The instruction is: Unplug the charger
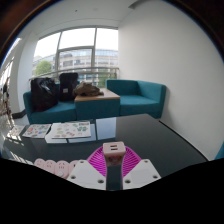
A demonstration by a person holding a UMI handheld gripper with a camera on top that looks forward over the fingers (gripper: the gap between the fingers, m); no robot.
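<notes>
I'm holding my jaws (113, 172) low and level over the dark glossy surface (150, 135), pointing fwd toward the room. My left finger (88, 174) and right finger (140, 172) are sitting partly open, magenta pads facing in w/ a gap between them. The charger (113, 151), a small pinkish-white block, is standing btwn the fingertips near their far ends; can't tell if either pad is touching it, so I'm not calling it gripped. To the left on the surface, printed sheets (58, 130) are lying flat. Beyond, a teal sofa (100, 100) is running along the window (75, 55), w/ black bags (52, 92) at its left end and a brown box (103, 99) mid-seat.
</notes>
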